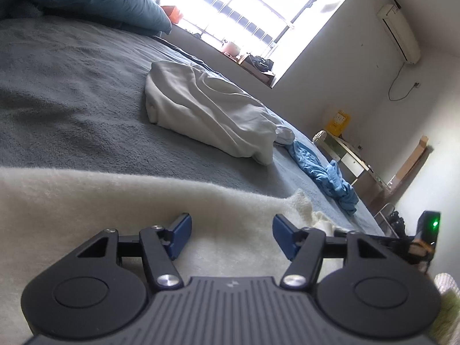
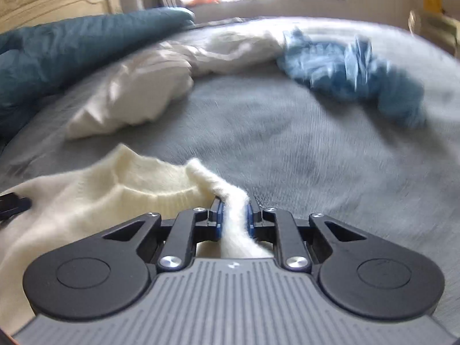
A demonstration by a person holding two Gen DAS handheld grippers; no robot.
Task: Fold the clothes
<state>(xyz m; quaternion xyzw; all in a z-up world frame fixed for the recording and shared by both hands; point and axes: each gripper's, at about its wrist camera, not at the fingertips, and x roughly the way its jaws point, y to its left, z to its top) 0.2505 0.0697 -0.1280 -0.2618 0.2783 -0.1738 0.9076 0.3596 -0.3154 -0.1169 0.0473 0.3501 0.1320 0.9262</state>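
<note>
A cream knitted sweater (image 2: 86, 198) lies on the grey bed cover (image 2: 316, 158) at the near left. My right gripper (image 2: 234, 215) is shut on a fold of the sweater's edge, which runs up between the blue pads. In the left wrist view the same cream sweater (image 1: 115, 201) spreads under my left gripper (image 1: 233, 234), whose jaws stand open just above the cloth with nothing pinched between them. The right gripper's body (image 1: 428, 230) shows at that view's right edge.
A white garment (image 1: 207, 112) lies crumpled mid-bed, seen too as the white garment (image 2: 135, 89) in the right wrist view. A blue garment (image 1: 330, 175) sits bunched near the bed's far edge. A teal pillow (image 1: 95, 0) lies at the head end. A window and shelf stand beyond.
</note>
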